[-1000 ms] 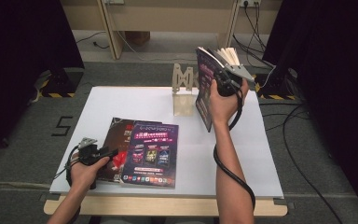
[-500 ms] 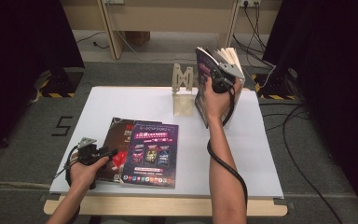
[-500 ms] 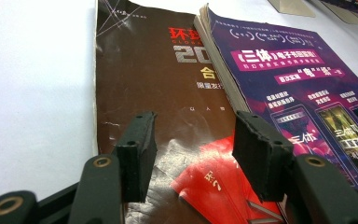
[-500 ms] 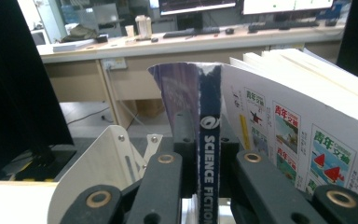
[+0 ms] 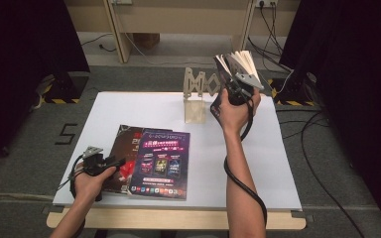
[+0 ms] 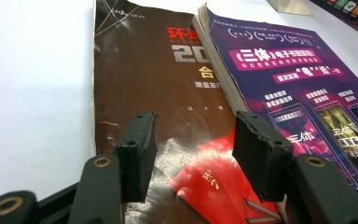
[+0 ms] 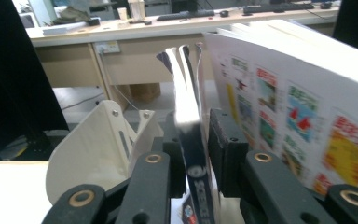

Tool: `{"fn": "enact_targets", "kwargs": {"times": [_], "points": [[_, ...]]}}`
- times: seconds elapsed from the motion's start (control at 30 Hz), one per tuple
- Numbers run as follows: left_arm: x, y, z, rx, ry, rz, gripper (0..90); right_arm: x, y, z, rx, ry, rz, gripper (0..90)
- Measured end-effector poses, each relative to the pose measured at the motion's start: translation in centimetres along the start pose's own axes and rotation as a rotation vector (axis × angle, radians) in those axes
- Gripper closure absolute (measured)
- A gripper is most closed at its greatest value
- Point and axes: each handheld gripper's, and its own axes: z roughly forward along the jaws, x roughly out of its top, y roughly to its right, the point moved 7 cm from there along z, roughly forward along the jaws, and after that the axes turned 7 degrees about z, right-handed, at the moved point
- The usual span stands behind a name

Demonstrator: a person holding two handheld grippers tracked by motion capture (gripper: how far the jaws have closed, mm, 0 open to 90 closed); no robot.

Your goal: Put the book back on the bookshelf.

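My right gripper (image 5: 235,82) is raised beside the wooden zigzag rack (image 5: 197,91) at the table's far edge. A book (image 5: 238,60) stands in front of it with its pages fanned upward. In the right gripper view the glossy cover (image 7: 191,135) hangs between the jaws, which have just been opening. A slim gap shows at the right pad (image 7: 226,144), and the printed pages (image 7: 298,107) spread out to the right. My left gripper (image 5: 113,162) stays low and open over a brown book (image 6: 140,70), beside a purple magazine (image 6: 298,93).
The rack's cream end plate (image 7: 93,149) stands just left of the right jaws. A red patch (image 6: 214,182) shows on the brown book under the left gripper. White tabletop (image 5: 278,163) lies to the right of the magazine. Cables run over the floor beyond the table.
The book at the right gripper has turned from cover-on to pages fanned upward, close by the rack. The left hand has kept still.
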Motion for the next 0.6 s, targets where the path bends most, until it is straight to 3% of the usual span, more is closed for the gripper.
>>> {"fn": "enact_targets", "kwargs": {"times": [0.3, 0.6], "points": [[0.0, 0.1, 0.1, -0.001, 0.000, 0.004, 48.2, 1.5, 0.7, -0.9, 0.004, -0.053, 0.001, 72.8], [0.0, 0.2, 0.1, -0.003, -0.002, 0.007, 48.2, 1.7, 0.9, -0.6, -0.004, -0.104, -0.063, 75.7]]}}
